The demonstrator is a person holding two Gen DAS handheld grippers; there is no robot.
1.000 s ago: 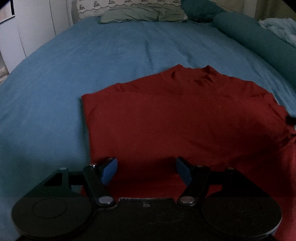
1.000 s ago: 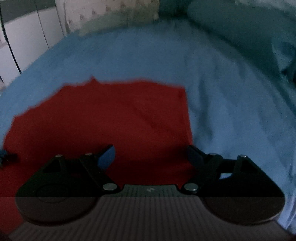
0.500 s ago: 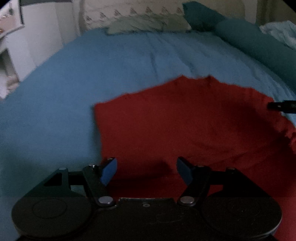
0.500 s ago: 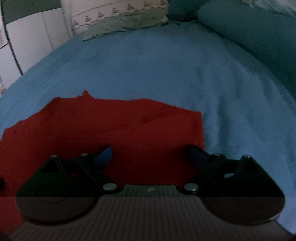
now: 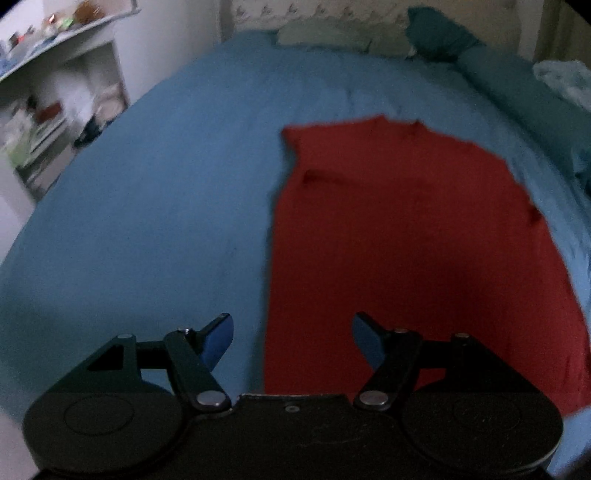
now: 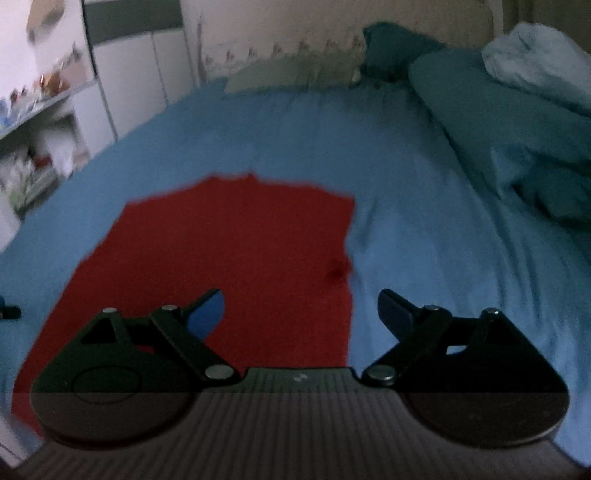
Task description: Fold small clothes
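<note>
A red garment (image 5: 406, 240) lies flat on the blue bed sheet (image 5: 166, 206), its collar toward the pillows and its sides folded in to a narrow rectangle. It also shows in the right wrist view (image 6: 240, 258). My left gripper (image 5: 291, 338) is open and empty, held above the garment's left edge near the hem. My right gripper (image 6: 303, 317) is open and empty above the garment's right edge. The tip of the left gripper shows at the left border of the right wrist view (image 6: 9, 313).
Pillows (image 5: 325, 35) lie at the head of the bed. A dark teal bolster (image 6: 480, 110) and a pale blue bundle (image 6: 535, 70) run along the right side. White shelves (image 5: 48, 122) with small items stand left of the bed.
Both grippers have drawn back and up from the garment, the left one shifting left and the right one right. More of the bed and room shows now. Both stayed open.
</note>
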